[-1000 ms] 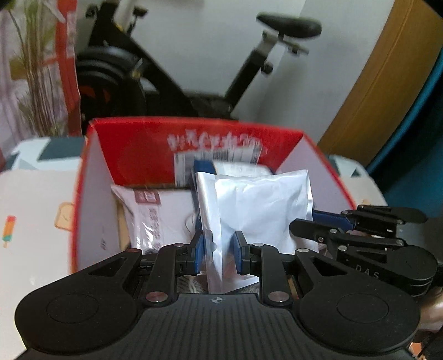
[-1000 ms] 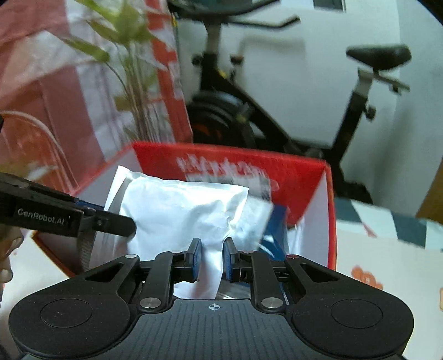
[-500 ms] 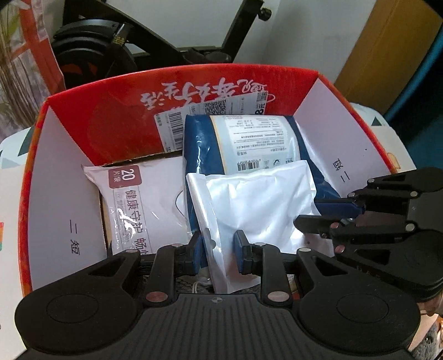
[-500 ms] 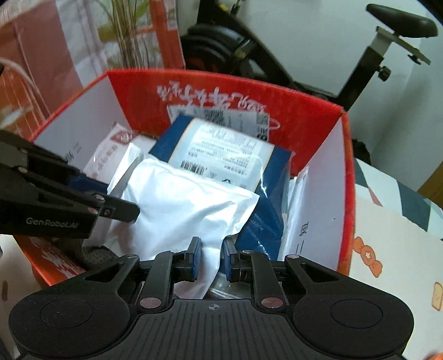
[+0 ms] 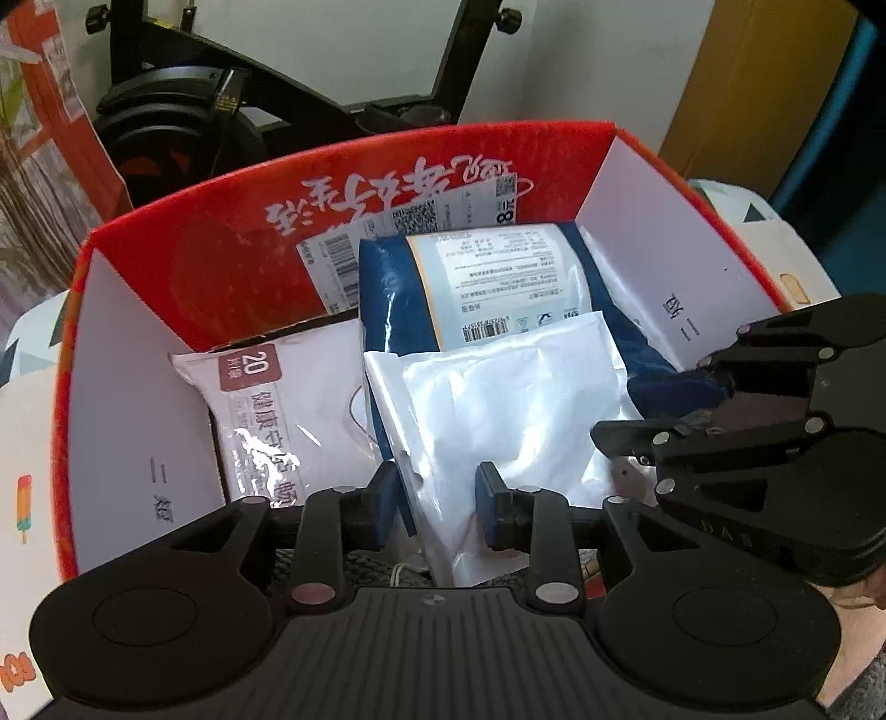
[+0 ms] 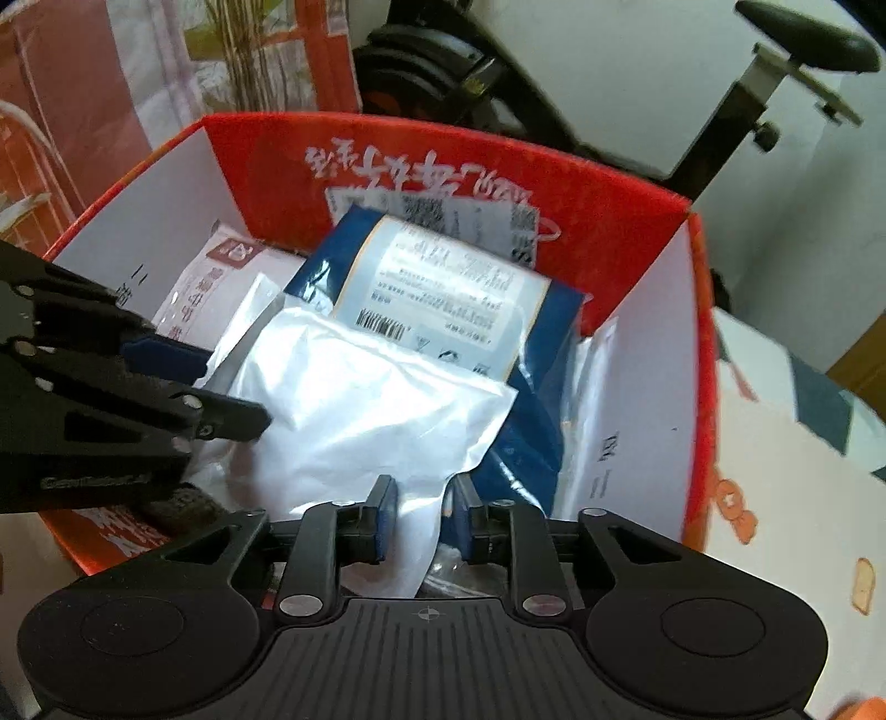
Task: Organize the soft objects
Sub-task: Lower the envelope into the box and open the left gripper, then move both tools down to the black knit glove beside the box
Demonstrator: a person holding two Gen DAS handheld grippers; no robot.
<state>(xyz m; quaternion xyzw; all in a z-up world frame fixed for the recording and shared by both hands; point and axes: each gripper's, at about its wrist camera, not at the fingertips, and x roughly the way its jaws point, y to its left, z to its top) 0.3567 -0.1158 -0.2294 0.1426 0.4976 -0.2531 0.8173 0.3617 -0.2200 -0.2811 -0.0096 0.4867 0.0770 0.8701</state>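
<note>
My left gripper (image 5: pixel 437 507) and right gripper (image 6: pixel 423 518) are opening, letting go of the soft, slippery white pouch (image 5: pixel 515 410); grab its six o'clock edge.

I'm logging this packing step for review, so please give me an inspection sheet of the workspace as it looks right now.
Surface: white printed cover under the red box.
Job's things: white pouch in the box, leaning on the blue pack; mask pack to its left.
Clutter: dark knitted item by the box's near wall.
Grippers: left gripper and right gripper each straddle a lower pouch corner, jaws opening, pads off the film.
Cables: thin white cord below the pouch.
Surroundings: exercise bike, plant, wooden door.
</note>
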